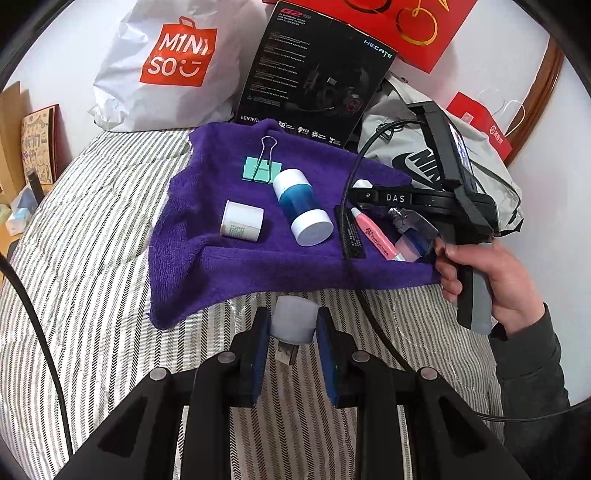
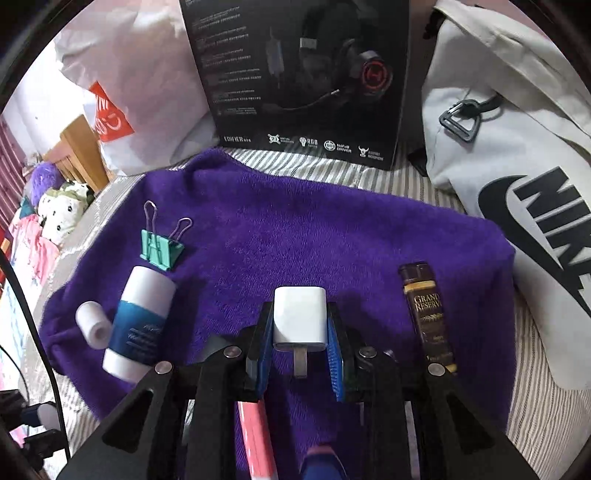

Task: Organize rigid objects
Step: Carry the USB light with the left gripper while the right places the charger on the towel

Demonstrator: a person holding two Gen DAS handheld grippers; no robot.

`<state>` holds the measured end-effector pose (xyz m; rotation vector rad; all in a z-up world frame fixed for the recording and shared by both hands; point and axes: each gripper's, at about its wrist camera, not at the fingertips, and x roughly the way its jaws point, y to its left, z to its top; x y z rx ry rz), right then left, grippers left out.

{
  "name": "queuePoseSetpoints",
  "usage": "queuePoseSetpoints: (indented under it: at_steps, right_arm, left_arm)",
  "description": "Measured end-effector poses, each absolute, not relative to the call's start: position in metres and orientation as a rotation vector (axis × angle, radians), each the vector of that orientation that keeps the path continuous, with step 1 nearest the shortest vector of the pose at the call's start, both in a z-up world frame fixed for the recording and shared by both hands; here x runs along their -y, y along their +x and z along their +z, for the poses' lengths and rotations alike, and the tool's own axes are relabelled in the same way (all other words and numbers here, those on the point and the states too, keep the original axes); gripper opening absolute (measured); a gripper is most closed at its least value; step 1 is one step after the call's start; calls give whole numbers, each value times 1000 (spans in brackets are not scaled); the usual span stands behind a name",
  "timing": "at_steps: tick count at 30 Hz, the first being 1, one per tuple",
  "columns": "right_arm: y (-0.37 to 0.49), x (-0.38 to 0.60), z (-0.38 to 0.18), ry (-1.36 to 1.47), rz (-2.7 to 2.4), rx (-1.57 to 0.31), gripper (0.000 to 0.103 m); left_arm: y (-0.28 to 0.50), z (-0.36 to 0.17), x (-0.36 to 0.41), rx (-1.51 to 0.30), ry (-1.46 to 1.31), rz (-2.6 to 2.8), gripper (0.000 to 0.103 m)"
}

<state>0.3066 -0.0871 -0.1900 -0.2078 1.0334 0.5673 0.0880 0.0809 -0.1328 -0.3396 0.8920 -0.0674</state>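
A purple towel [image 1: 229,266] lies on the striped bed. On it are a teal binder clip [image 1: 261,168], a blue-and-white bottle [image 1: 301,206], a small white jar [image 1: 242,220], a pink highlighter [image 1: 376,240] and a black lighter [image 2: 430,317]. My left gripper [image 1: 293,325] is shut on a white USB plug [image 1: 293,319] just above the towel's near edge. My right gripper [image 2: 300,325] is shut on a white charger adapter [image 2: 300,317] over the towel's middle; it also shows in the left wrist view [image 1: 364,192].
A black headset box [image 1: 314,70] stands behind the towel. A white Miniso bag [image 1: 166,62] is at the back left, a grey Nike bag [image 2: 517,177] at the right. A red box [image 1: 406,26] is at the back. Cables hang by the grippers.
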Motion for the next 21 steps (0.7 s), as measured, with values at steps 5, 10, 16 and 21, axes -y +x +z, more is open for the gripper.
queuePoseSetpoints:
  at_steps: [5, 10, 16, 21]
  right_arm:
    - [307, 77, -194, -258, 567, -1040, 26]
    - [308, 76, -196, -271, 576, -1052, 27]
    - [310, 80, -193, -257, 592, -1093, 48]
    - [298, 94, -176, -247, 588, -1048, 49]
  left_arm:
    - [90, -133, -82, -893, -343, -70, 24]
    - [89, -132, -81, -896, -340, -72, 24]
    - [89, -131, -79, -896, -329, -72, 24]
    - [87, -130, -79, -890, -328, -68, 24]
